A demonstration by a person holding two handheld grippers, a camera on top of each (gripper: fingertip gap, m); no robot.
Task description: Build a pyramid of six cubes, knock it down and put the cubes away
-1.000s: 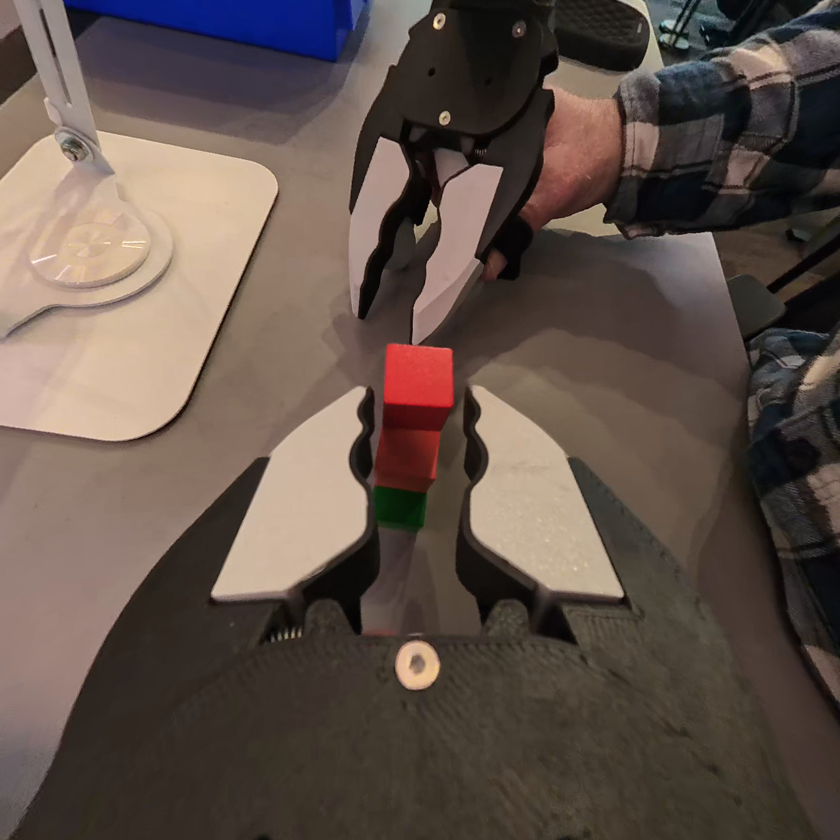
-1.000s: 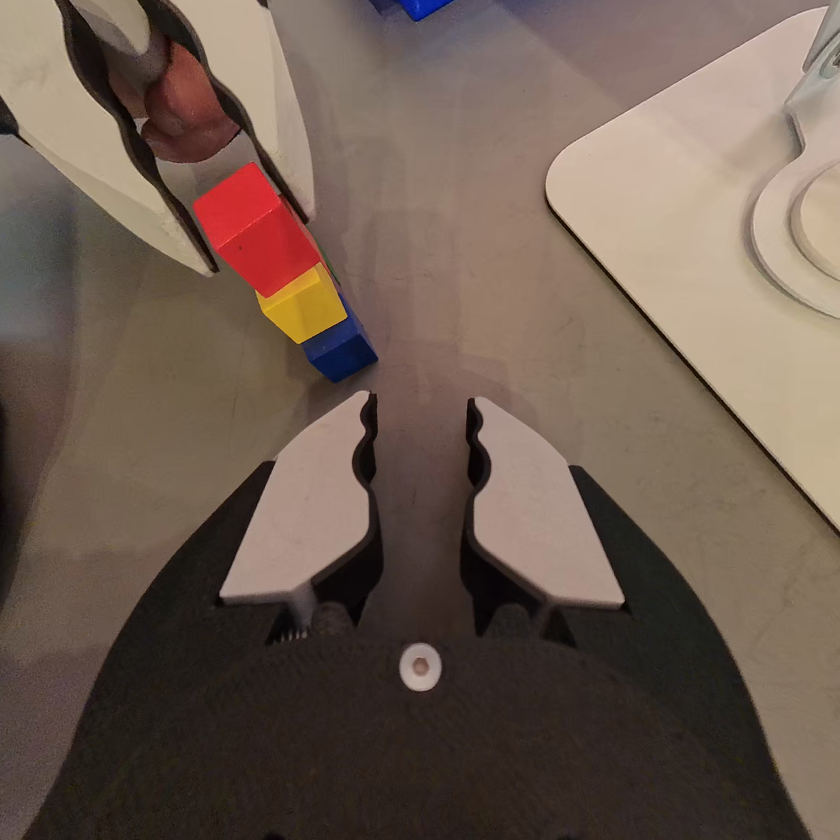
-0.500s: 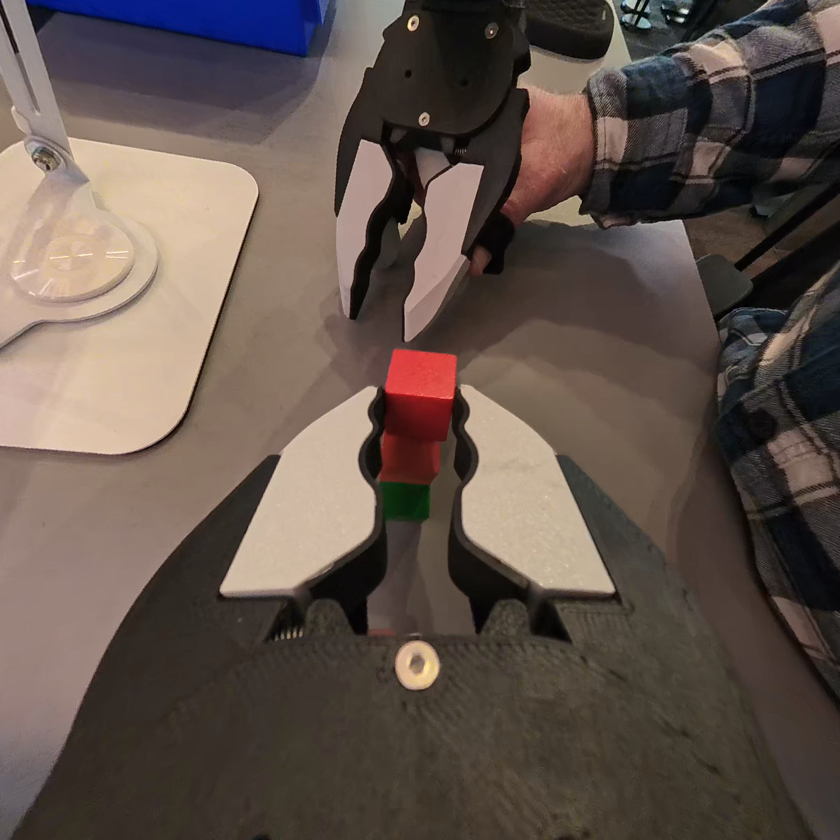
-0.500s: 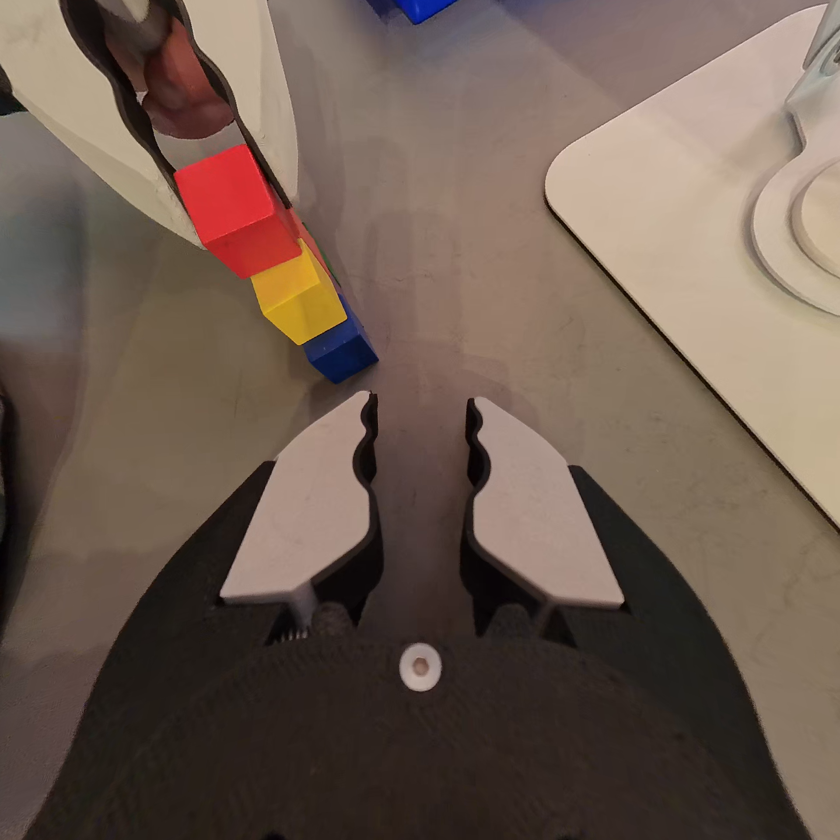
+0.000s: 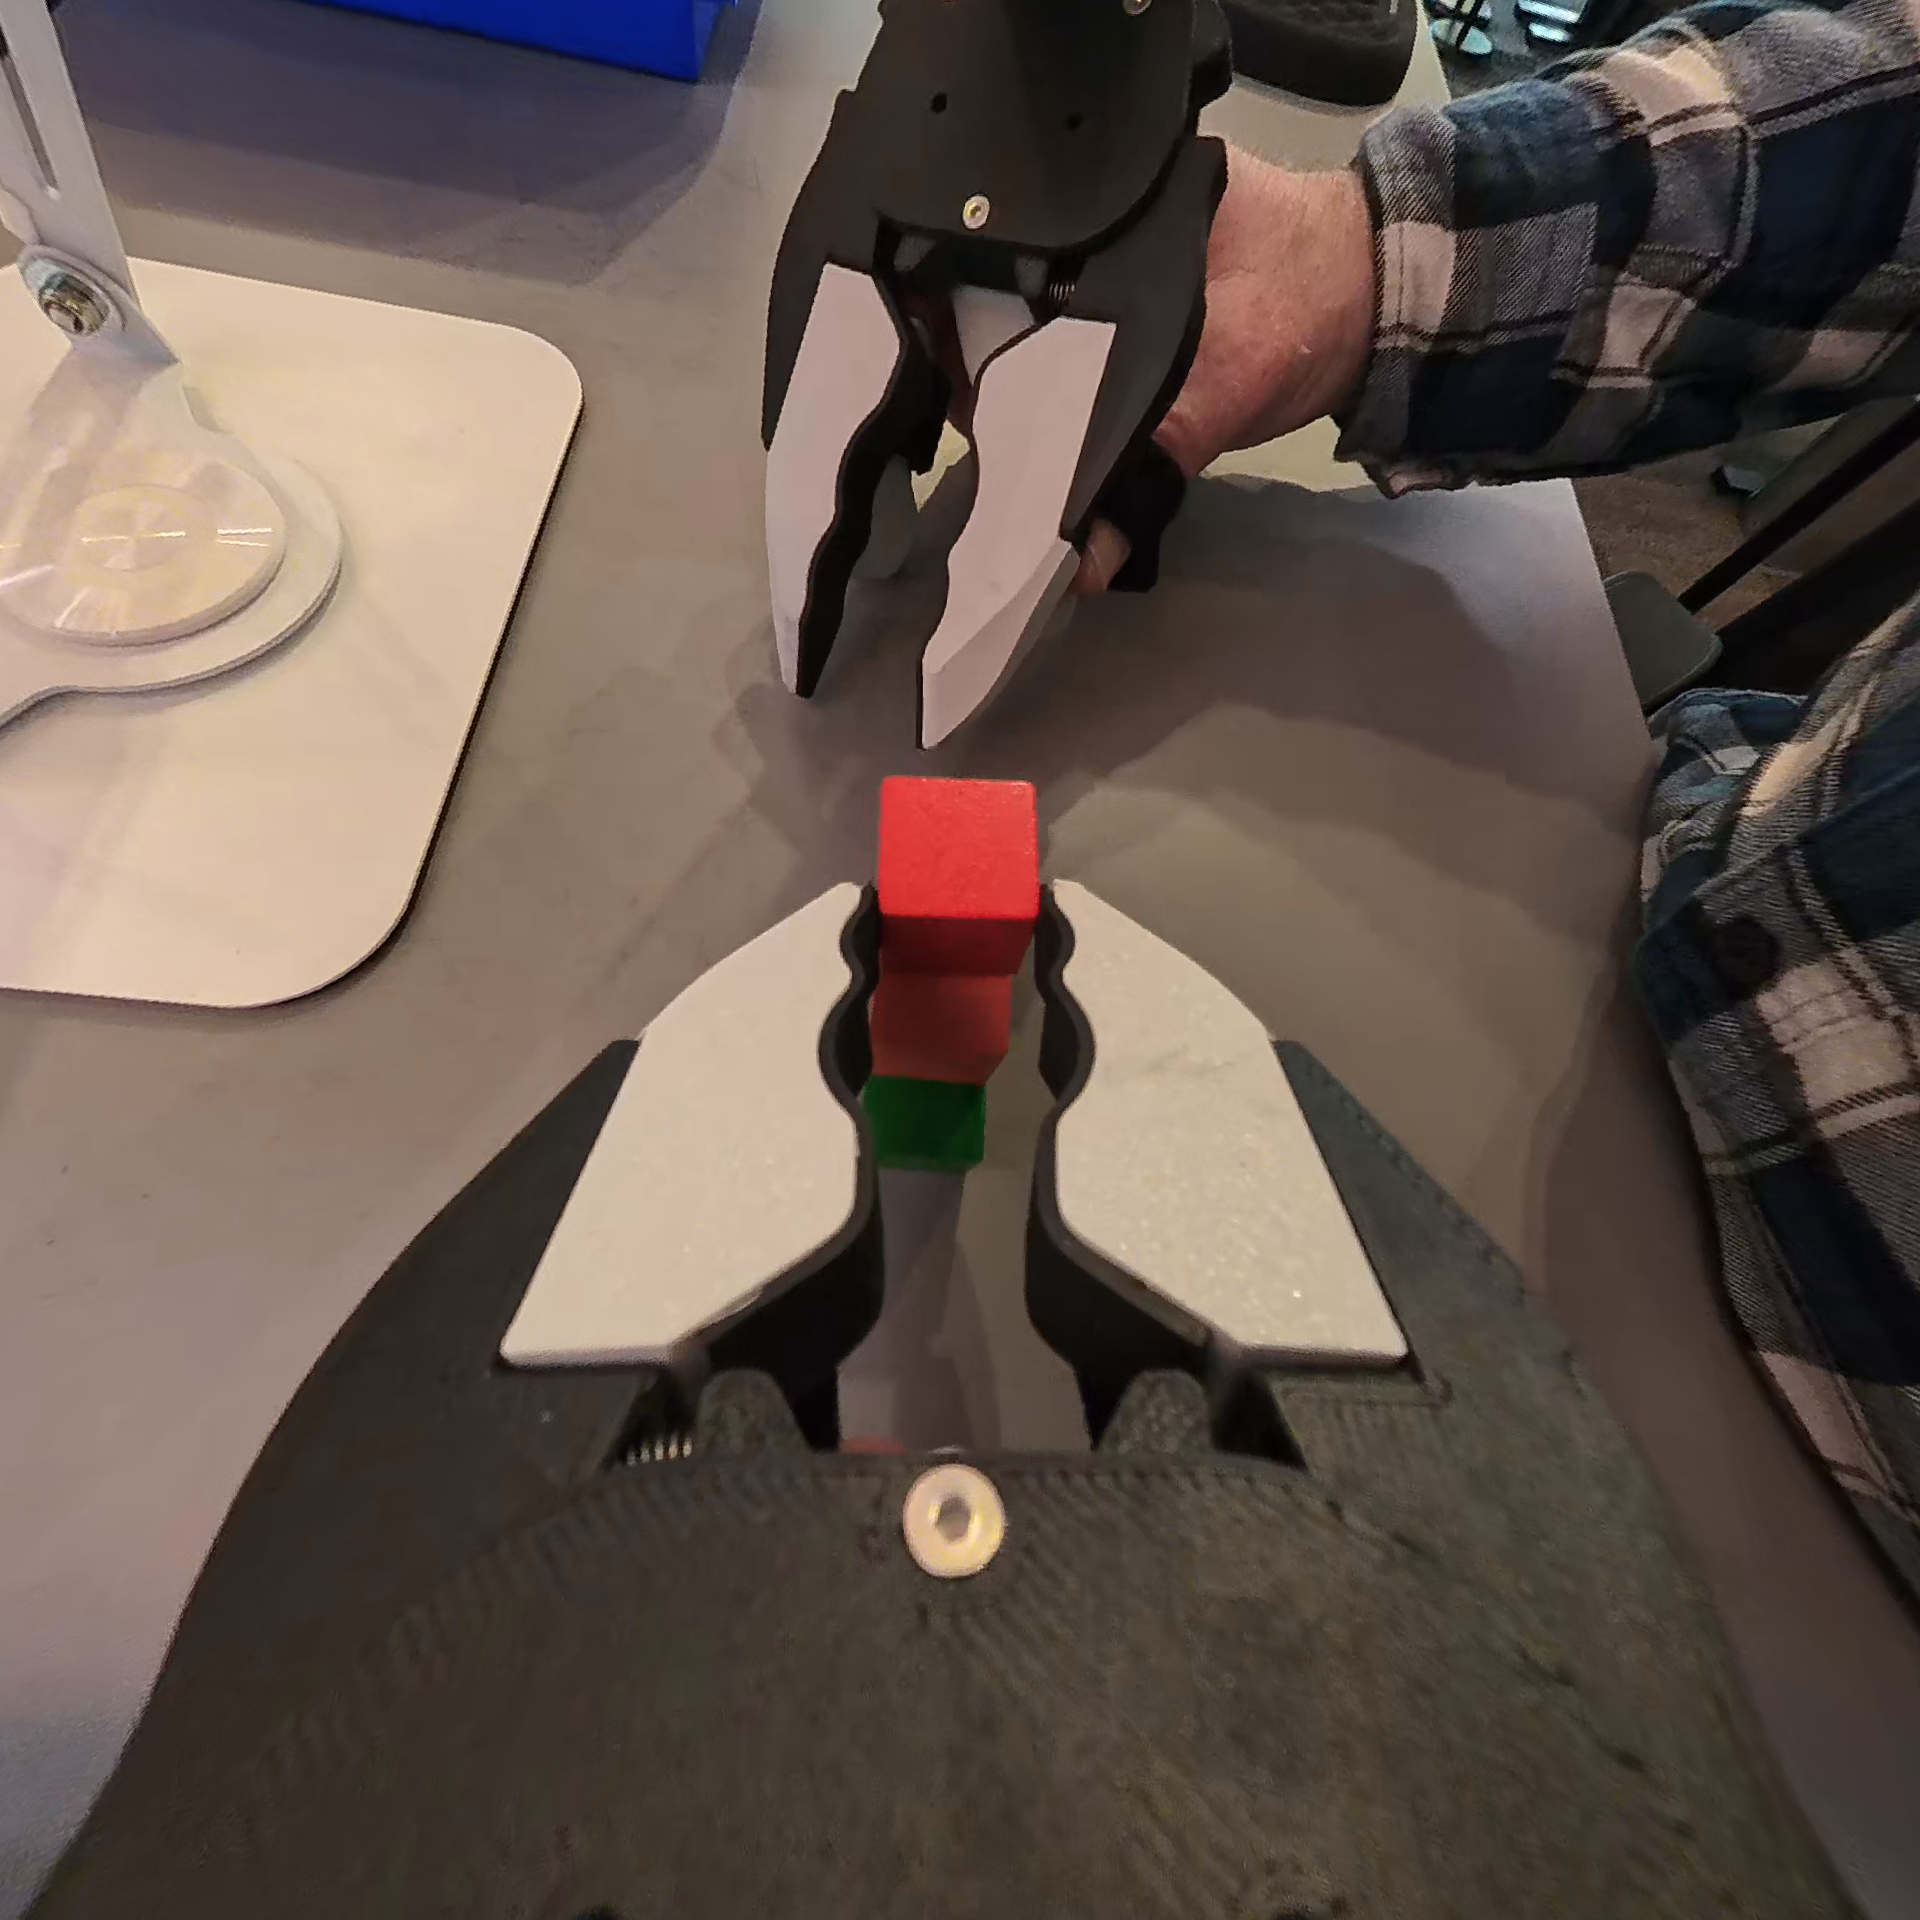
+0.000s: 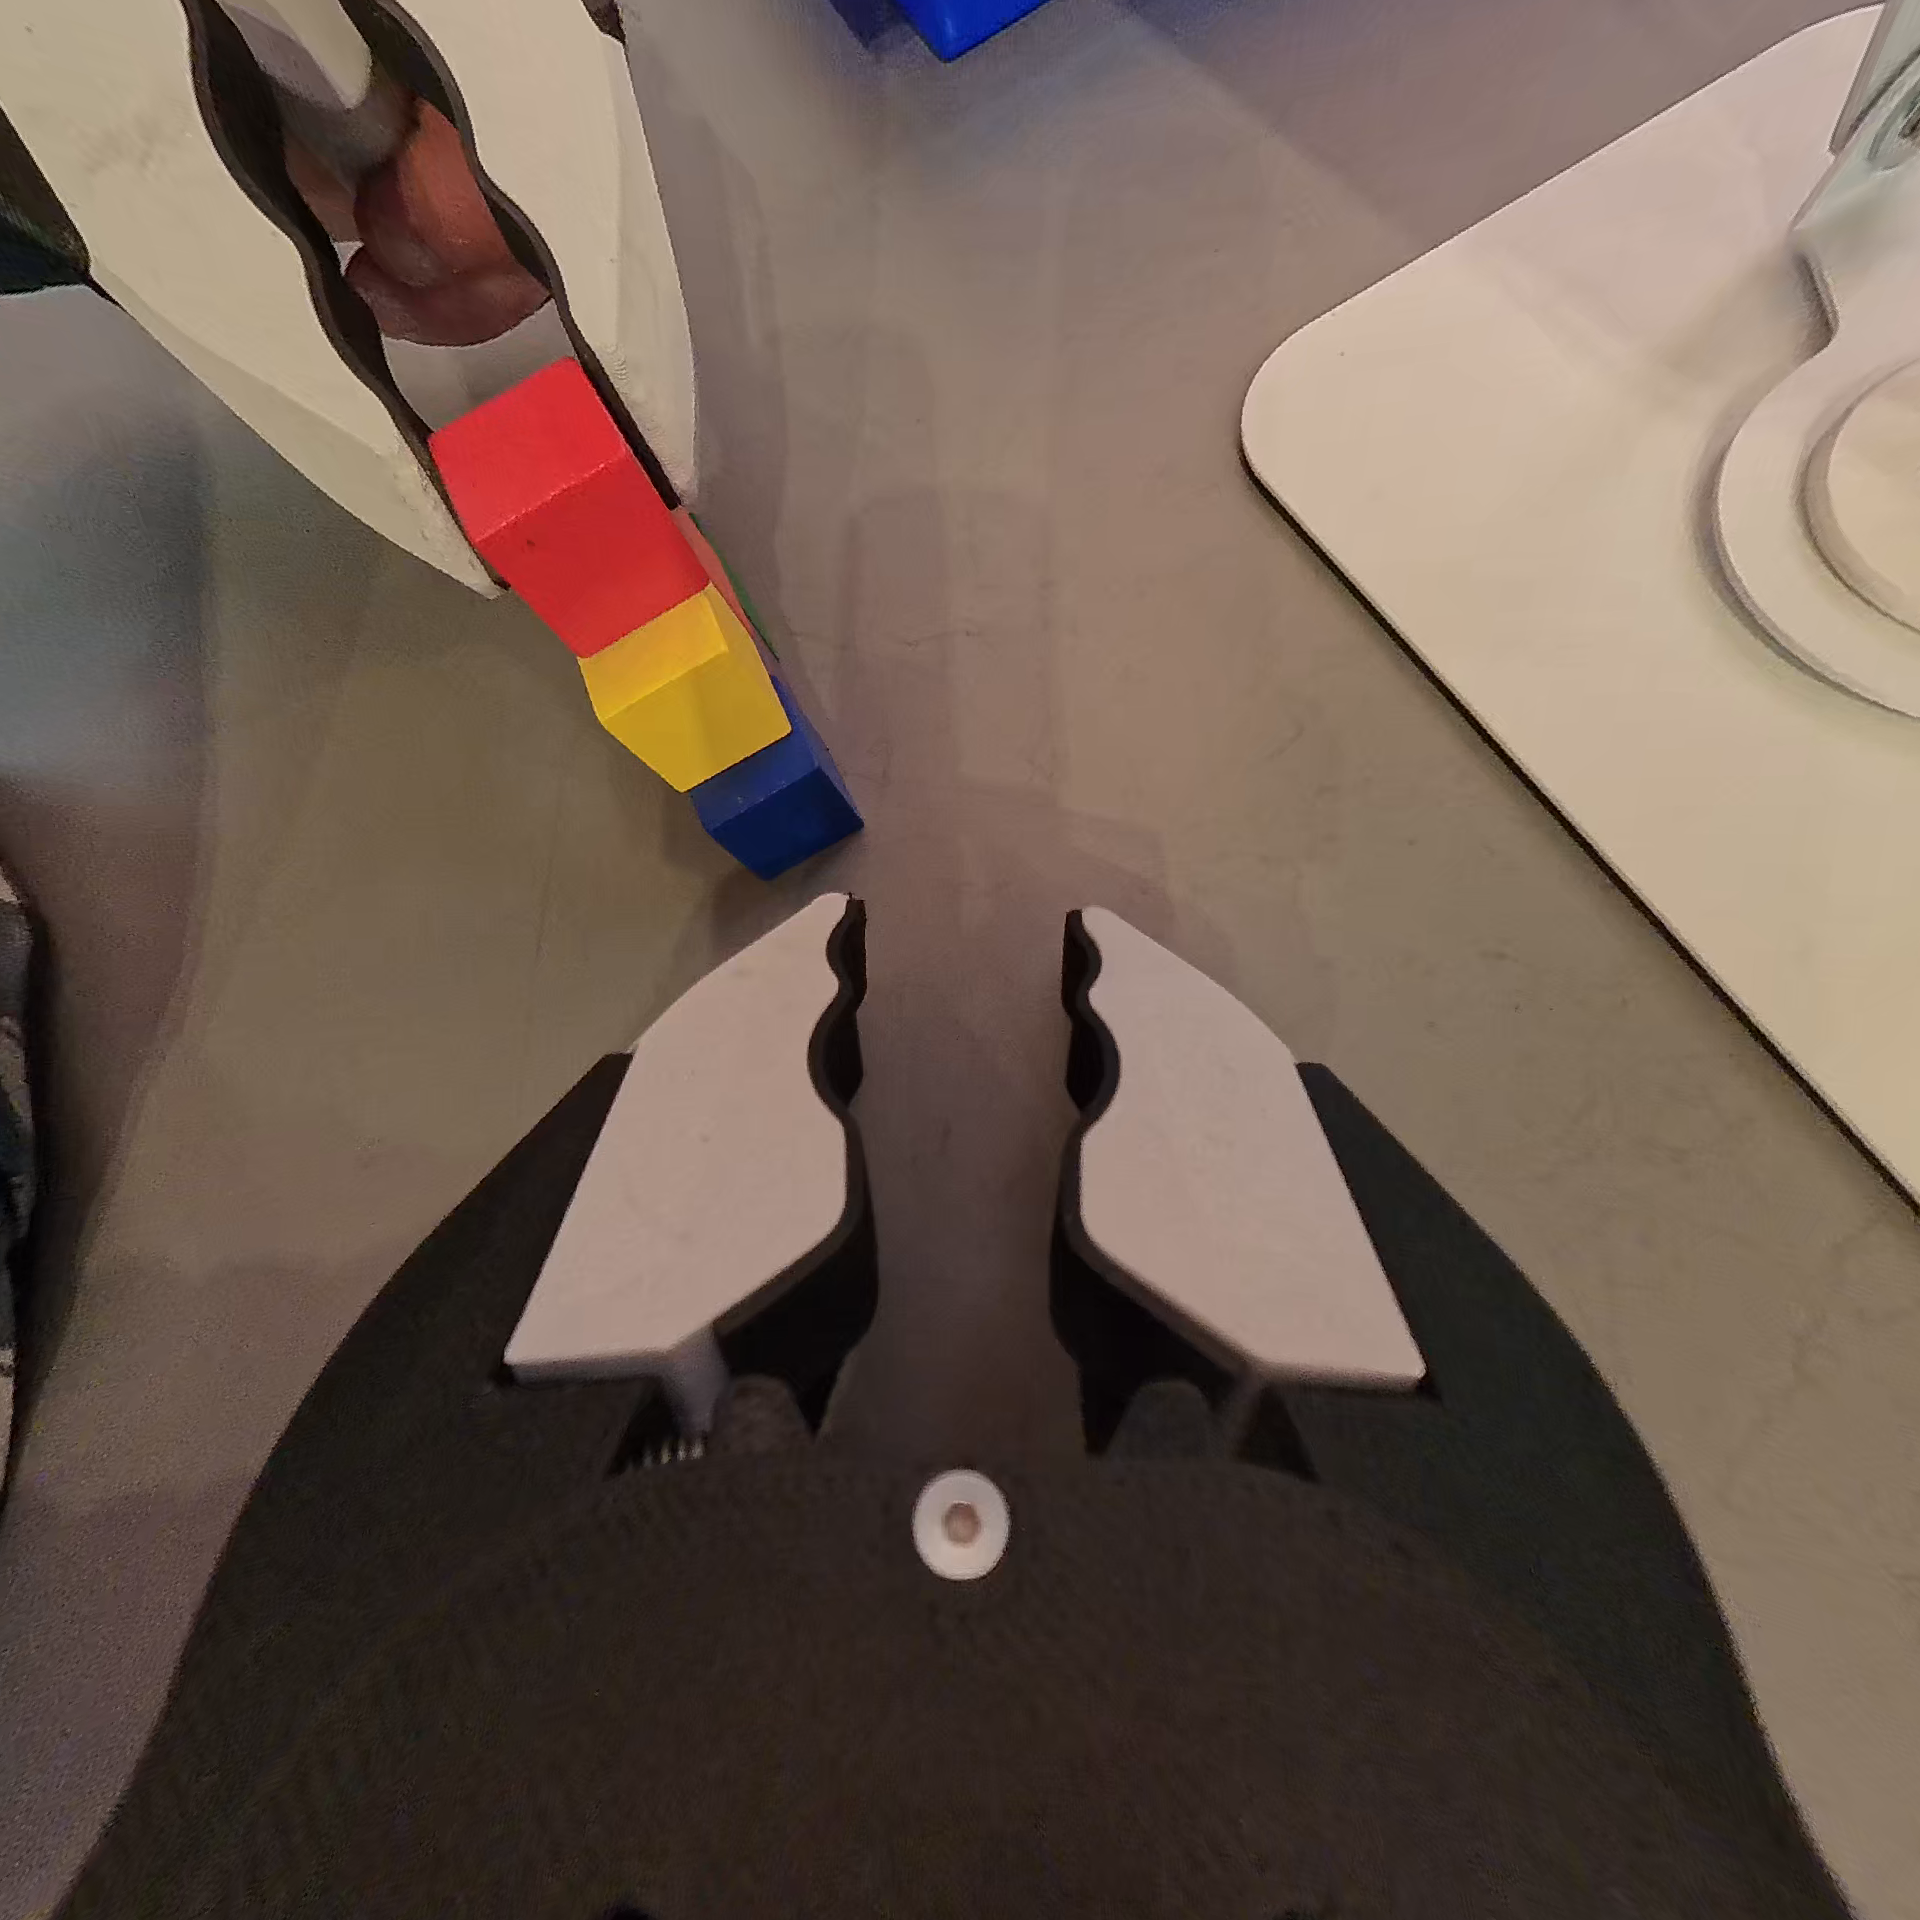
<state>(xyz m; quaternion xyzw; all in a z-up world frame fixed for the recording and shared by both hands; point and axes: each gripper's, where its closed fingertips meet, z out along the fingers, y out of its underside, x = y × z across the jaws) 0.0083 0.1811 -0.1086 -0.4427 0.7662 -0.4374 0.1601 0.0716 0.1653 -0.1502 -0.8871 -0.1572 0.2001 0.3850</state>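
The left gripper (image 5: 956, 904) is squeezing the top red cube (image 5: 958, 847) of the pyramid, in the middle of the frame. The right gripper (image 6: 961, 914) is hanging apart over the table (image 6: 1143, 623), holding nothing.

- Grey matte tabletop (image 5: 416, 1195) fills most of both views, w/ soft overlapping shadows ahead of the tool.
- White rounded base plate (image 5: 312, 727) w/ pale stand upright (image 5: 52, 156), ahead-left in left view; same plate (image 6: 1558, 520) ahead-right in right view.
- Blue bin (image 5: 582, 31) at far table edge.
- Dark chair parts (image 5: 1662, 644) past right table edge.
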